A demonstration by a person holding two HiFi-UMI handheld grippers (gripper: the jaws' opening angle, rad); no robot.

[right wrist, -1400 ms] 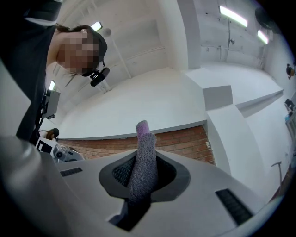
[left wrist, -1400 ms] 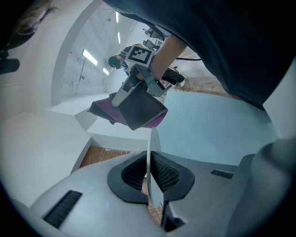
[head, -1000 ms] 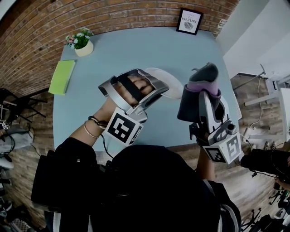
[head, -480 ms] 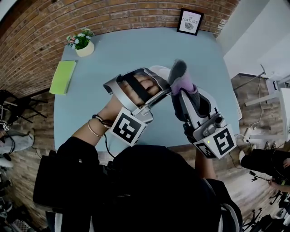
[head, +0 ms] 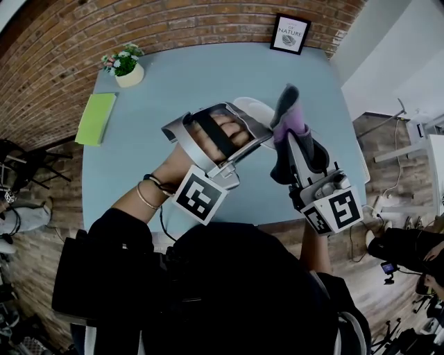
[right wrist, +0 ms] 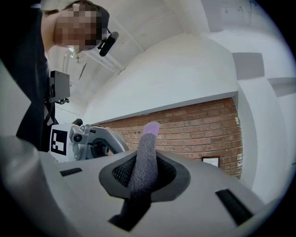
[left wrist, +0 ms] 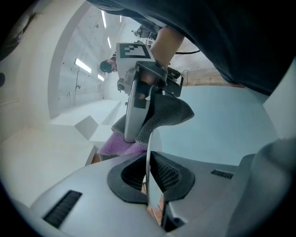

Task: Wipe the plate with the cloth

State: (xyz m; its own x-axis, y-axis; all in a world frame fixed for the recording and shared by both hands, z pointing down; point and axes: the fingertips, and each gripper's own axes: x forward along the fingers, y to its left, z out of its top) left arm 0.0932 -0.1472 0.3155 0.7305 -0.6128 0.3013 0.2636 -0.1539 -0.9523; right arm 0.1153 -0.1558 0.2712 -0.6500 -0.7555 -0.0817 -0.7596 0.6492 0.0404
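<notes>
here, nearest the person, the left gripper (left wrist: 150, 178) is clamping the rim of the plate (head: 251, 109), its jaws pressing on the thin white edge, which is standing edge-on in the left gripper view. the plate is being held up in the air above the bench (head: 139, 159), not resting on it. just to its right, the right gripper (right wrist: 143, 175) is gripping the cloth (right wrist: 144, 152), a folded grey strip with a purple end that is sticking up out of the closed jaws. the cloth is hanging right at the far rim of the plate, and whether it is actually touching is hard to tell. farther off on the pale blue bench, a green notebook (head: 95, 118) is lying near the left edge, a small potted plant (head: 127, 68) is standing in the back left corner, and a framed picture (head: 290, 32) is leaning at the back, against the brick wall (head: 173, 21).
</notes>
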